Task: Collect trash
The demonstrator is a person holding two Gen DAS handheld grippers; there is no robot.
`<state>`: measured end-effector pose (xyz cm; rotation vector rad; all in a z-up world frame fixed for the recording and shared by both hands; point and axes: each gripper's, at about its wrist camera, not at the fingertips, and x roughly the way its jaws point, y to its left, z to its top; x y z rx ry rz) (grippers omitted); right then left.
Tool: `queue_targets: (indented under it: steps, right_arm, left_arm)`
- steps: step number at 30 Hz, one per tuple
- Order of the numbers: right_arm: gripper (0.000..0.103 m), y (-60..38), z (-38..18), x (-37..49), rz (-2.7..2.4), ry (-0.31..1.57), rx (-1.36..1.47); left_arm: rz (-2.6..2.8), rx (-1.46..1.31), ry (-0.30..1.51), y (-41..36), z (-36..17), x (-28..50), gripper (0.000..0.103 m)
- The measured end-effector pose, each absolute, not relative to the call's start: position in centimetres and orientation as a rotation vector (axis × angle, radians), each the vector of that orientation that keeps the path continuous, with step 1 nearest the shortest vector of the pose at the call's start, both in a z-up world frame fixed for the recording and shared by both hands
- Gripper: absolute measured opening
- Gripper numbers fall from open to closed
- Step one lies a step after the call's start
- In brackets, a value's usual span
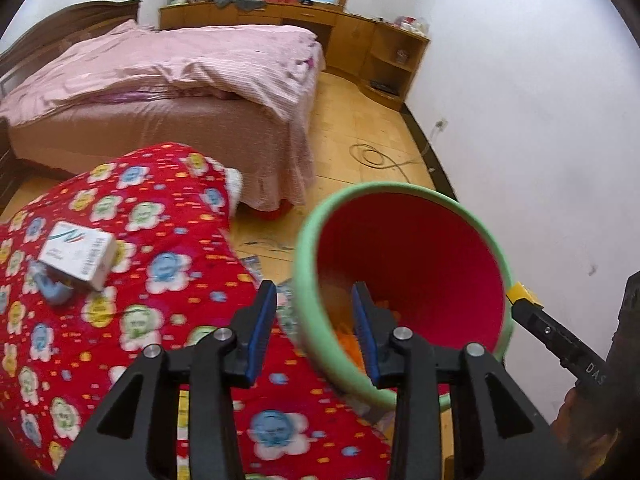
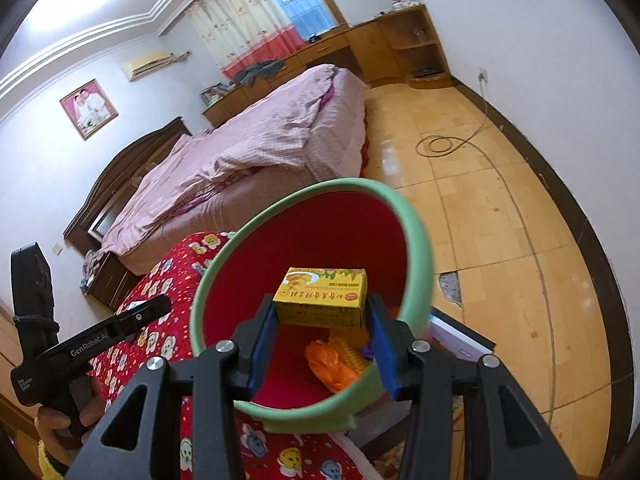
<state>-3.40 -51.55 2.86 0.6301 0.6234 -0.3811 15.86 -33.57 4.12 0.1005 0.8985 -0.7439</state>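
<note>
The bin (image 2: pixel 416 240), red inside with a green rim, is sitting tipped toward both cameras at the edge of the red flowered blanket (image 1: pixel 160 248), and its open mouth is lying directly below and ahead of the right gripper (image 2: pixel 322 336). That gripper is pointing steeply downward and clamping a small yellow box (image 2: pixel 322 296) by its two short ends, so the box's long axis is running crosswise between the blue pads, level with the rim. The box is hanging over the bin's mouth, above orange trash (image 2: pixel 332 364) already inside; the drop looks to need only a release.

The left gripper (image 1: pixel 316 328) is also angling down, its jaws standing apart and holding nothing, one finger inside the rim and one outside. A white box (image 1: pixel 78 256) is lying on the blanket well to its left, nearer this hand than the right.
</note>
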Motion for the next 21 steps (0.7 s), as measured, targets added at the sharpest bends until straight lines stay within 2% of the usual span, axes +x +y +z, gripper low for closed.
queue_targets:
  steps: [5, 8, 11, 21]
  right_arm:
    - [0.050, -50.7, 2.4, -1.7, -0.349, 0.650, 0.627]
    - [0.060, -50.6, 2.1, -1.1, -0.353, 0.662, 0.623]
    - [0.063, -50.6, 1.8, -0.6, -0.360, 0.671, 0.630]
    - [0.065, -49.7, 1.9, 0.5, -0.350, 0.673, 0.631]
  left_arm:
    - [-0.654, 0.070, 0.900, -30.1, 4.1, 17.8, 0.038]
    - [-0.589, 0.037, 0.903, -27.4, 4.0, 19.3, 0.038]
    - [-0.541, 0.011, 0.901, -25.3, 3.9, 20.5, 0.038]
    - [-0.342, -0.036, 0.907, -19.4, 3.1, 24.7, 0.039]
